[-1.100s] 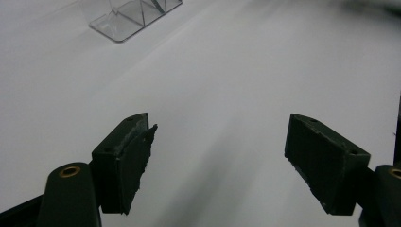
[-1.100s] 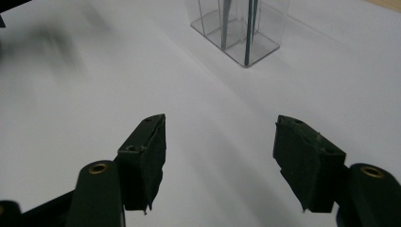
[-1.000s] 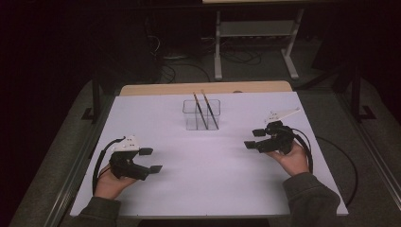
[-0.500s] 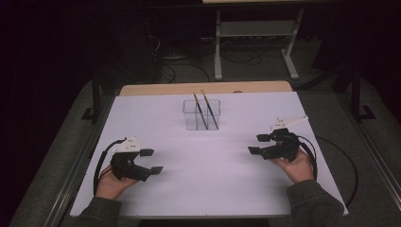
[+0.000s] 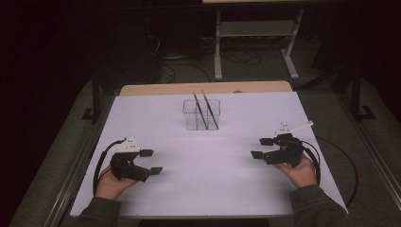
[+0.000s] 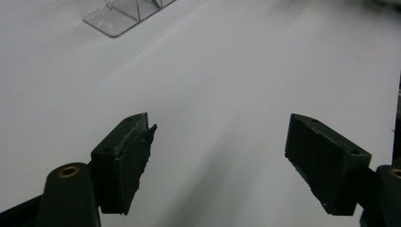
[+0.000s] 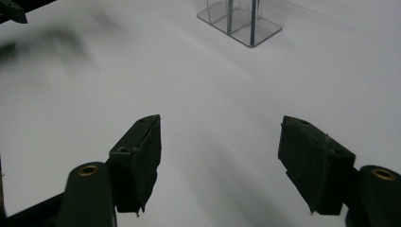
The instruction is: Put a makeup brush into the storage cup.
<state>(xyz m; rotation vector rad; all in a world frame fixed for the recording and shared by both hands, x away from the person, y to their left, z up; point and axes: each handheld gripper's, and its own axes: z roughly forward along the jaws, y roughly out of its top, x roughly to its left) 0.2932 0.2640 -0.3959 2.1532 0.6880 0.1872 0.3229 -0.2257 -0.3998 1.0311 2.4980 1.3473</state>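
Note:
A clear plastic box (image 5: 202, 115) stands at the back middle of the white sheet (image 5: 213, 189), with two thin dark sticks (image 5: 204, 109) leaning in it. My left gripper (image 5: 151, 161) rests at the near left, open and empty; in the left gripper view its jaws (image 6: 217, 156) are spread wide over bare sheet, the box (image 6: 127, 12) far ahead. My right gripper (image 5: 261, 147) is at the near right, pointing toward the middle. Its jaws (image 7: 220, 161) have just been opening, with nothing between them; the box (image 7: 246, 19) lies ahead.
The sheet covers a wooden table whose back edge (image 5: 203, 88) shows beyond it. Black cables (image 5: 347, 165) trail off the right side. A metal stand (image 5: 255, 42) and floor cables sit behind the table in the dark. The left gripper (image 7: 12, 9) shows far off.
My right hand has drifted a little toward the near right of the sheet, its jaws slightly wider. The left hand and the box have stayed put.

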